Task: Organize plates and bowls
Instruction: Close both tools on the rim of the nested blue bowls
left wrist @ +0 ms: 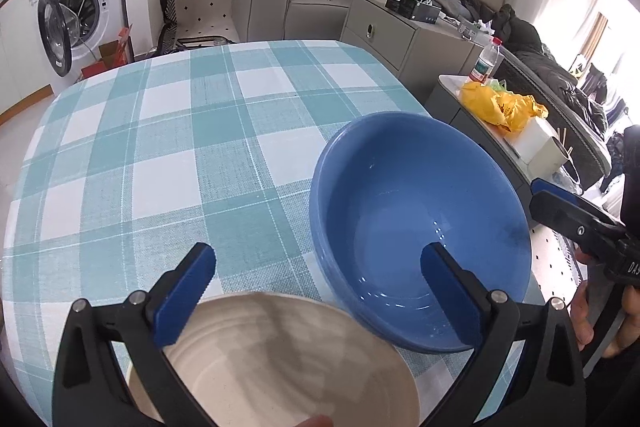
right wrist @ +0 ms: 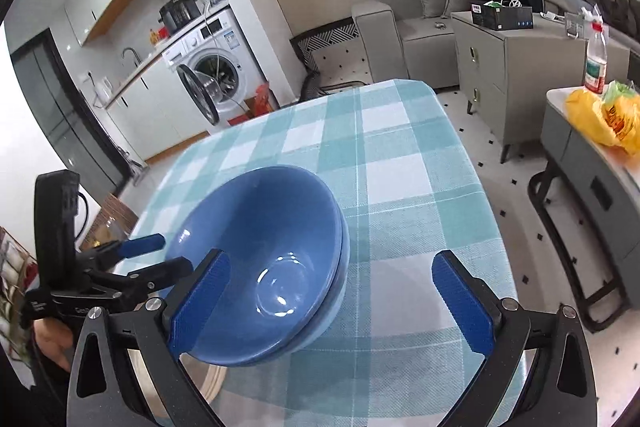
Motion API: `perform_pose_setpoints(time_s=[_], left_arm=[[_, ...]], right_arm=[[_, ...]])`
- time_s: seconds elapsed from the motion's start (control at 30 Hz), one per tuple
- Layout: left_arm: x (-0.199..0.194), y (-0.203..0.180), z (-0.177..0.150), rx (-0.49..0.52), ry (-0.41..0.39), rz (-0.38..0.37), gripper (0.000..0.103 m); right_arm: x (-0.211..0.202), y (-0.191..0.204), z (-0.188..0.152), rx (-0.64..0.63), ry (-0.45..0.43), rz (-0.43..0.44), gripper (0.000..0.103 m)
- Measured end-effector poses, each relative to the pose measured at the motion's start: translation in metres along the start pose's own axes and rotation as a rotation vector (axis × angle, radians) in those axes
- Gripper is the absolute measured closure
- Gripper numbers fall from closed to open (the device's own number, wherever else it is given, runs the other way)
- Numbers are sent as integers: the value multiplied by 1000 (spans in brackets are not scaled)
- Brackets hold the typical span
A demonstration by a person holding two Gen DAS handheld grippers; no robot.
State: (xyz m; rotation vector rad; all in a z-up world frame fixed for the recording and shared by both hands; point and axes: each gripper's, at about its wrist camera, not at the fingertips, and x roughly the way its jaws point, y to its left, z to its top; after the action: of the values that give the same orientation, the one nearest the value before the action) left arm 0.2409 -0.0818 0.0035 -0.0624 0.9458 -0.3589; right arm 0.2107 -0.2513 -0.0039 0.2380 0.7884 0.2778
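1. Bowls first: the blue bowls (left wrist: 420,227) sit nested as a stack on the checked tablecloth (left wrist: 180,147), near the table's right-hand edge in the left wrist view. The right wrist view shows at least two rims, one inside the other; an exact count we cannot tell.
2. We see a cream plate (left wrist: 280,359) just beside the stack, on the near side, its rim running under the blue stack's near edge or touching it; which of the two we cannot tell.
3. Our left gripper (left wrist: 320,263) stands wide open, nothing between its pads. Its right finger (left wrist: 448,291) overlaps the bowl's inside in the picture; the left finger hangs over the cloth, above the plate's far rim. No contact visible.
4. Our right gripper (right wrist: 332,287) is likewise spread to its full width and holds nothing. Its left finger (right wrist: 200,303) shows against the stack's near wall, the other over bare cloth.
5. Key relation: the stack lies ahead and to the right of the left gripper, ahead and to the left of the right one, so it sits between the two hands. The plate lies directly below the left gripper, which is the nearer tool for it.
6. Judgement: bowls look grouped; the plate seems the next thing to place. A round rim offers no preferred axis, so any edge will serve.
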Motion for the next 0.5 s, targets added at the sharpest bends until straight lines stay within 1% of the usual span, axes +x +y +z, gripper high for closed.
perform_pose_setpoints(time_s=[0.17, 0.27, 0.37, 0.43, 0.5], left_arm=[[1, -3, 0, 5, -28, -6, 0], [1, -3, 0, 8, -38, -26, 0], [5, -5, 2, 28, -9, -39, 0], [7, -3, 2, 3, 4, -61, 0], [10, 1, 3, -35, 16, -62, 0]], right_arm=[[12, 0, -1, -14, 30, -30, 1], [19, -4, -3, 16, 53, 5, 1], [27, -5, -5, 40, 73, 27, 1], [33, -6, -5, 52, 84, 42, 2], [37, -4, -7, 48, 99, 54, 6]])
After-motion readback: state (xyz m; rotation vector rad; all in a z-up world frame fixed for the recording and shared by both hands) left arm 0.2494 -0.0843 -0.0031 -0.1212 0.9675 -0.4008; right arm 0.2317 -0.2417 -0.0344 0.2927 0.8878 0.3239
